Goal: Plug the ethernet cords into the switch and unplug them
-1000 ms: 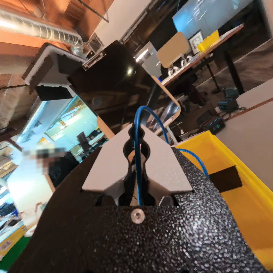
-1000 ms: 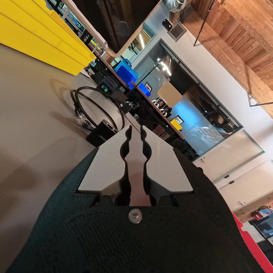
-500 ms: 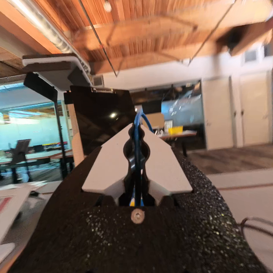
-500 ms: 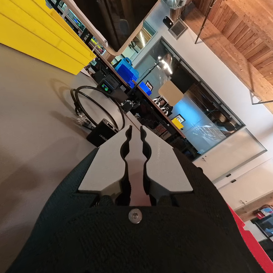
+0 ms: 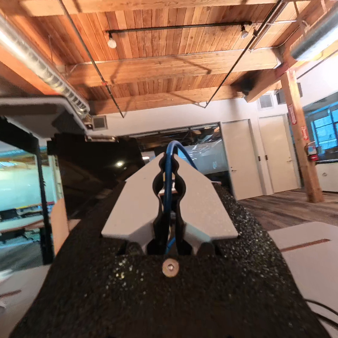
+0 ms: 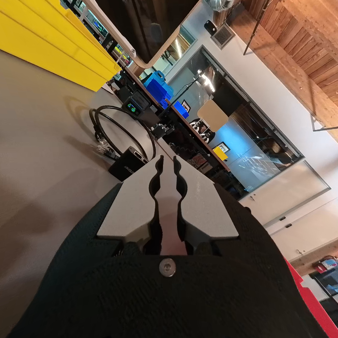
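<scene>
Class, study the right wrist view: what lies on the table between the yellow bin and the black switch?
A coiled black ethernet cord, its plugs near the switch; beside the yellow bin the table is bare.

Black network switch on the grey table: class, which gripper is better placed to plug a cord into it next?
Probably the left gripper: it already clamps the blue ethernet cord. The right gripper is open and empty, beside the black network switch.

A grey table (image 6: pixel 45 146) is carrying a black switch (image 6: pixel 126 165), a looped black cable (image 6: pixel 124 128) touching its far side, and a yellow bin (image 6: pixel 51 45) farther left.
</scene>
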A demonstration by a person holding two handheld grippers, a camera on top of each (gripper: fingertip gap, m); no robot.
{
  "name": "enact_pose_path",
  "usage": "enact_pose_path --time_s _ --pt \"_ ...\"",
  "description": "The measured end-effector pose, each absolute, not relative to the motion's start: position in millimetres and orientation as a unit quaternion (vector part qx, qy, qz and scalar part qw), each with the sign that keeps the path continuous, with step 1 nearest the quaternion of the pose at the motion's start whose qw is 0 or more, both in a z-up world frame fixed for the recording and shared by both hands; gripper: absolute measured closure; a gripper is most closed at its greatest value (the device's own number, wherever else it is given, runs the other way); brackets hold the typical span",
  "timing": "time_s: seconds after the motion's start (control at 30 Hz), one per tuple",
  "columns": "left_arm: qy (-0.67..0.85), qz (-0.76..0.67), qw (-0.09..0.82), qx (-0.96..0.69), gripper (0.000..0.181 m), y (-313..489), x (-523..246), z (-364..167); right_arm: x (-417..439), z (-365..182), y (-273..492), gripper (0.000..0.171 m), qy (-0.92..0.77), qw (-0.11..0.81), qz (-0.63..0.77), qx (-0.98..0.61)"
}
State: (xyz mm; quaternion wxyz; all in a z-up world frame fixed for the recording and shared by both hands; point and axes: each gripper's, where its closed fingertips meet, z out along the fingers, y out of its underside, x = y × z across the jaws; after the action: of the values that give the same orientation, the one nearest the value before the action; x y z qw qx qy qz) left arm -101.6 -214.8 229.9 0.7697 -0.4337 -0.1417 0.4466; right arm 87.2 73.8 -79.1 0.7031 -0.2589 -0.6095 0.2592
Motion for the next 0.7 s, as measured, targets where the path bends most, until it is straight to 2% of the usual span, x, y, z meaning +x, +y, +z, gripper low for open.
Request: enact_pose_path --time_s 0.2,0.37,0.5,0.7 --pt "-0.120 0.487 0.776 -0.382 0.179 -218.3 -94.5 278.9 86.9 -79.0 73.6 0.162 -0.611 0.701 0.262 -0.258" --pt "-0.160 0.389 0.858 -0.294 0.180 -254.9 -93.5 288.7 86.8 -79.1 73.1 0.162 -0.612 0.700 0.263 -0.257" --pt "-0.228 0.304 0.895 -0.234 0.180 -292.7 -111.9 263.0 86.9 -79.2 72.3 0.162 -0.614 0.699 0.264 -0.255" --pt "-0.339 0.194 0.904 -0.174 0.179 -334.3 -150.6 180.4 87.1 -79.6 70.9 0.162 -0.617 0.698 0.263 -0.251"
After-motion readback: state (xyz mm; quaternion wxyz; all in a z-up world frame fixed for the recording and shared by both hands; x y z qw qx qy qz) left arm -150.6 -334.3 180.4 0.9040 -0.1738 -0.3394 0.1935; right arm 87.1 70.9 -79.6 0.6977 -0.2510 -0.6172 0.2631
